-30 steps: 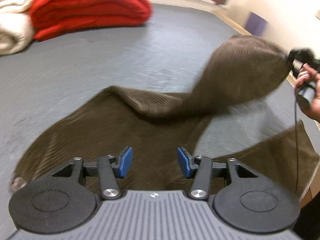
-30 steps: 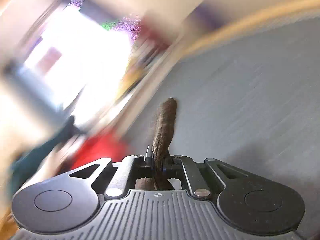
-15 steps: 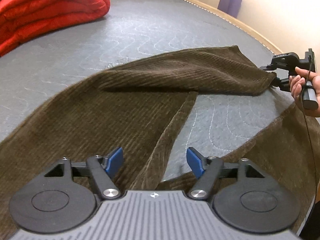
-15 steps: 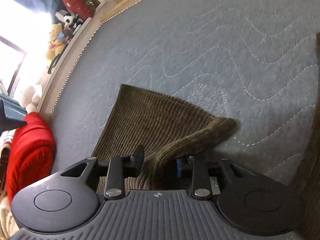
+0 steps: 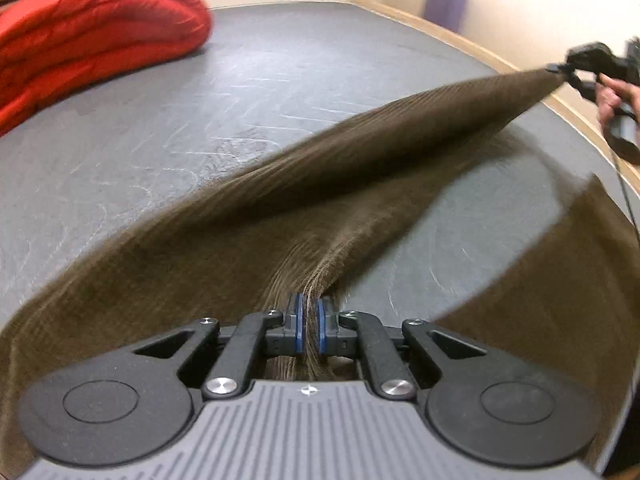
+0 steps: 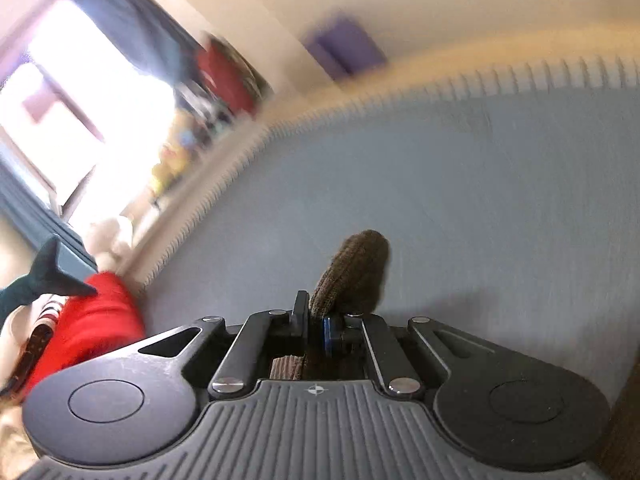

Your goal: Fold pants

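- Item: pants [image 5: 256, 240], brown corduroy, stretched above the grey mattress [image 5: 280, 80] between my two tools, one leg trailing at right.
- Left tool [image 5: 308, 322]: clenched on a bunched fold near the crotch.
- Right tool [image 6: 316, 330]: clamped on a leg end, a nub of cloth poking past it.
- Handling, my judgement: soft, limp, moderately heavy; ribbed nap grips well, not fragile.
- Best holds: hems and waistband, where cloth is doubled.

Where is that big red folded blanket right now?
In the left wrist view the red folded blanket lies at the far left of the grey mattress, well beyond the brown corduroy pants.
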`<action>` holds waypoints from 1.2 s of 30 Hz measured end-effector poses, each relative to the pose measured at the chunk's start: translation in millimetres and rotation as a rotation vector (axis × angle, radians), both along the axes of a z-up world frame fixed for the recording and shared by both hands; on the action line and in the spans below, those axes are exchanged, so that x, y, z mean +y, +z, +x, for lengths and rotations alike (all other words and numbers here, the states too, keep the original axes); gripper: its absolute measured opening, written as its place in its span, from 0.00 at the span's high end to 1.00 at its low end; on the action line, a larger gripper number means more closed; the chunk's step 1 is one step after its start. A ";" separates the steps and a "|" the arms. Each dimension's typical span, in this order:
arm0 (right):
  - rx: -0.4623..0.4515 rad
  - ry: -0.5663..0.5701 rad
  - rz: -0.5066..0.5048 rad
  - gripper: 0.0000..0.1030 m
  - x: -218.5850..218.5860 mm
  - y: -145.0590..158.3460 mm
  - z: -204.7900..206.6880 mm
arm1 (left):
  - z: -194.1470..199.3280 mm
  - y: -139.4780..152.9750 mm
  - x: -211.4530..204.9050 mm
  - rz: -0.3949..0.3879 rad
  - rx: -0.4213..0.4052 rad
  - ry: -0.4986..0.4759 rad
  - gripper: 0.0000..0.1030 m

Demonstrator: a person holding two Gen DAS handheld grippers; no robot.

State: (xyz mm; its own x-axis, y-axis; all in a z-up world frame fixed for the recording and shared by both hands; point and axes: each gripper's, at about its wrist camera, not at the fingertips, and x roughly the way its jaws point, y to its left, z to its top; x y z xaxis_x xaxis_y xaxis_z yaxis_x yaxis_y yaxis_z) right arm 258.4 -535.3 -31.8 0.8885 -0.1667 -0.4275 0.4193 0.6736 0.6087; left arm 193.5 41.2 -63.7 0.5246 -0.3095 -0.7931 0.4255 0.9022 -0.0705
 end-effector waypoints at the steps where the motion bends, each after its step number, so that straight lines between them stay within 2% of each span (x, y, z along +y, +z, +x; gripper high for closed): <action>1: 0.010 -0.039 -0.048 0.94 -3.5 5.9 -5.9 | -1.9 -1.6 6.5 -0.001 0.028 -0.029 0.93; 3: 0.118 -0.150 -0.095 0.94 -19.0 -2.6 -18.2 | -7.9 -6.4 20.4 -0.031 0.084 -0.087 0.93; 4: 0.204 -0.181 -0.108 0.94 -27.6 -14.6 -22.2 | -11.7 -7.8 23.3 -0.044 0.102 -0.120 0.93; 7: 0.541 -0.164 -0.130 0.92 -45.7 -67.4 -25.6 | -22.5 -10.4 20.1 -0.013 0.139 -0.213 0.92; 8: 0.587 -0.170 -0.087 0.89 -51.2 -80.1 -29.5 | -23.8 -11.1 20.4 -0.020 0.161 -0.227 0.92; 9: 0.592 -0.178 -0.042 0.87 -56.5 -87.9 -34.1 | -24.1 -11.2 21.7 -0.039 0.194 -0.238 0.91; 10: 0.572 -0.182 -0.039 0.83 -57.9 -87.2 -35.5 | -23.2 -9.6 22.6 -0.058 0.224 -0.248 0.87; 11: 0.587 -0.200 -0.068 0.76 -57.2 -82.3 -33.0 | -23.1 -5.0 23.4 -0.072 0.249 -0.260 0.86; 12: 0.606 -0.236 -0.117 0.76 -54.1 -74.3 -30.3 | -23.5 2.4 26.4 -0.084 0.262 -0.271 0.81; 13: 0.599 -0.285 -0.167 0.76 -51.2 -65.4 -29.8 | -23.8 12.5 27.4 -0.094 0.260 -0.286 0.73; 15: 0.547 -0.360 -0.227 0.74 -45.2 -46.4 -30.2 | -23.1 42.2 39.7 -0.098 0.191 -0.288 0.66; 16: 0.506 -0.372 -0.241 0.72 -41.2 -37.9 -28.4 | -20.7 53.2 49.0 -0.090 0.166 -0.251 0.62; 17: 0.456 -0.346 -0.242 0.70 -34.1 -30.6 -21.3 | -14.9 64.0 63.7 -0.085 0.146 -0.176 0.62; 19: 0.376 -0.188 -0.204 0.66 -17.6 -27.3 -1.7 | -0.8 77.2 101.0 -0.097 0.139 0.045 0.56; 21: 0.325 0.015 -0.138 0.62 6.1 -33.8 25.3 | 6.4 79.7 149.3 -0.113 0.164 0.316 0.56; 23: 0.327 0.151 -0.073 0.58 31.2 -47.6 53.1 | 2.1 73.6 192.7 -0.148 0.169 0.500 0.52; 24: 0.348 0.200 -0.045 0.56 44.7 -56.3 66.6 | -2.4 66.5 213.3 -0.157 0.162 0.582 0.44; 26: 0.393 0.258 -0.012 0.52 68.2 -72.9 89.7 | -10.8 48.2 248.2 -0.157 0.163 0.703 0.42; 29: 0.482 0.266 0.004 0.47 93.2 -90.3 116.9 | -9.5 18.2 287.3 -0.085 0.274 0.842 0.41; 30: 0.494 0.246 -0.029 0.45 103.6 -91.9 118.7 | -10.2 13.0 297.2 -0.092 0.272 0.855 0.33; 31: 0.494 0.223 -0.075 0.44 110.9 -92.1 120.7 | -10.0 6.5 304.6 -0.102 0.283 0.859 0.19; 33: 0.522 0.197 -0.132 0.34 128.4 -93.5 131.1 | -7.2 -11.1 311.2 -0.106 0.333 0.854 0.18; 36: 0.566 0.172 -0.215 0.36 147.5 -97.1 132.1 | -6.8 -28.0 318.7 -0.087 0.364 0.843 0.18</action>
State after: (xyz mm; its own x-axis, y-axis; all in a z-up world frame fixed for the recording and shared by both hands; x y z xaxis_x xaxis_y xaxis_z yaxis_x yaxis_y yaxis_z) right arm 390.5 -387.7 -128.8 0.5559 -0.1764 -0.8123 0.5118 0.8427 0.1672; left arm 186.7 359.9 -91.8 0.3261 -0.0042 -0.9453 -0.4318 0.8889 -0.1529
